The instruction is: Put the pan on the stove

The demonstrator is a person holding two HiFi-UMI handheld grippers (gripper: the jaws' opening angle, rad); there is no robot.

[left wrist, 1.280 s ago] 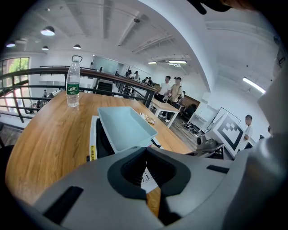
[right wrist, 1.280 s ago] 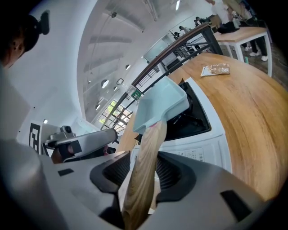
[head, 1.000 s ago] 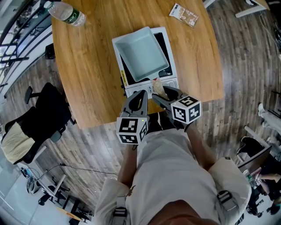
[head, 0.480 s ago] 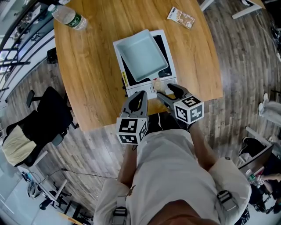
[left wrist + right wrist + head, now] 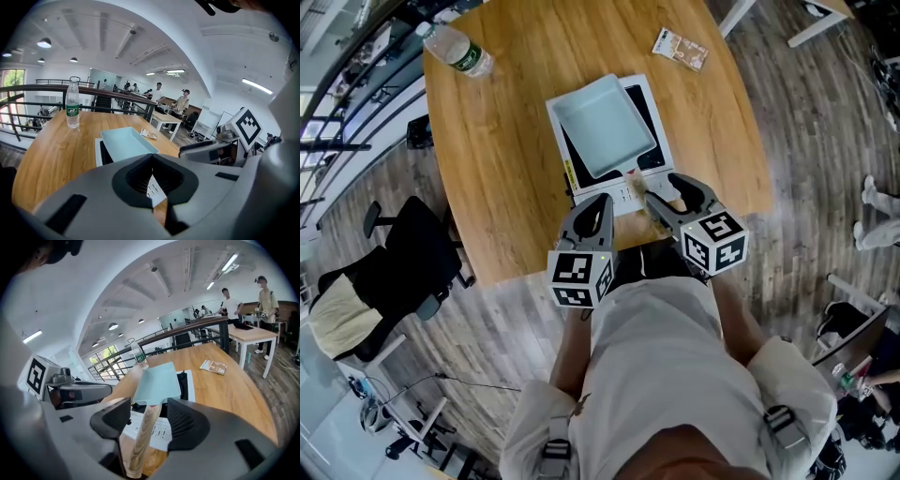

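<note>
A pale blue square pan sits on the white stove on the wooden table. Its wooden handle points toward me. My right gripper hovers at the handle's end, open; its jaws have just been closing a little. In the right gripper view the handle runs between the pads without touching them, and the pan lies beyond. My left gripper hangs over the table's near edge, shut on nothing. In the left gripper view its tips meet in front of the pan.
A water bottle lies at the table's far left and a small printed packet at the far right. A black office chair stands left of the table. People stand at another table in the background.
Both grippers have risen. The right gripper has drawn back and to the right, off the handle it straddled before. The pan has stayed on the stove.
</note>
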